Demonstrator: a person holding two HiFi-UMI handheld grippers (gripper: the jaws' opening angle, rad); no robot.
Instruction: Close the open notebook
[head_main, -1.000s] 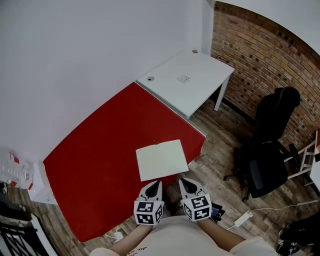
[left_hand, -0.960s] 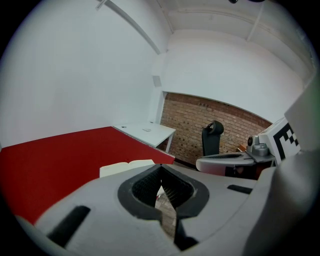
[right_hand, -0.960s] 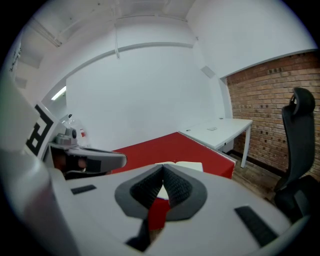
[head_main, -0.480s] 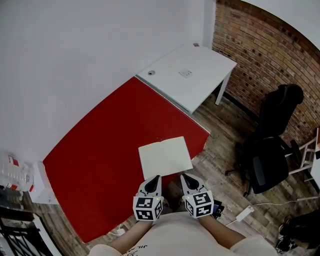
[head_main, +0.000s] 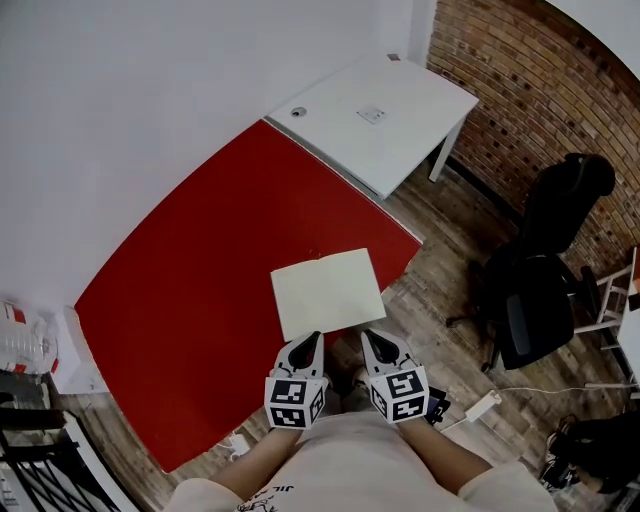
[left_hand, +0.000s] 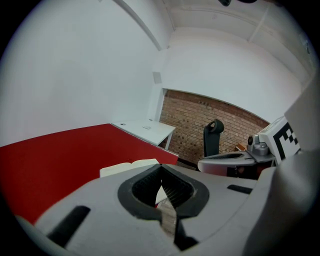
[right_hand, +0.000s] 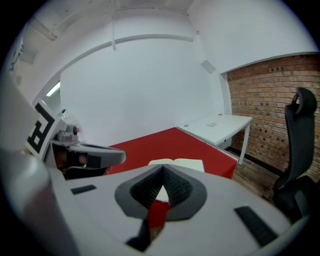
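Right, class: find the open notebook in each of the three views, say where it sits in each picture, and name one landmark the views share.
Head view: open notebook just below centre, at the red table's near edge.
Left gripper view: notebook low, left of centre, on the red top.
Right gripper view: notebook low, slightly right of centre.
Shared landmark: the white desk beyond the table's far end.

Beige tee (head_main: 350, 470), b/w marker cubes (head_main: 296, 402).

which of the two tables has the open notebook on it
The red-topped table, the nearer one: the open cream-paged notebook lies by its near edge. The white table beyond it carries no notebook.
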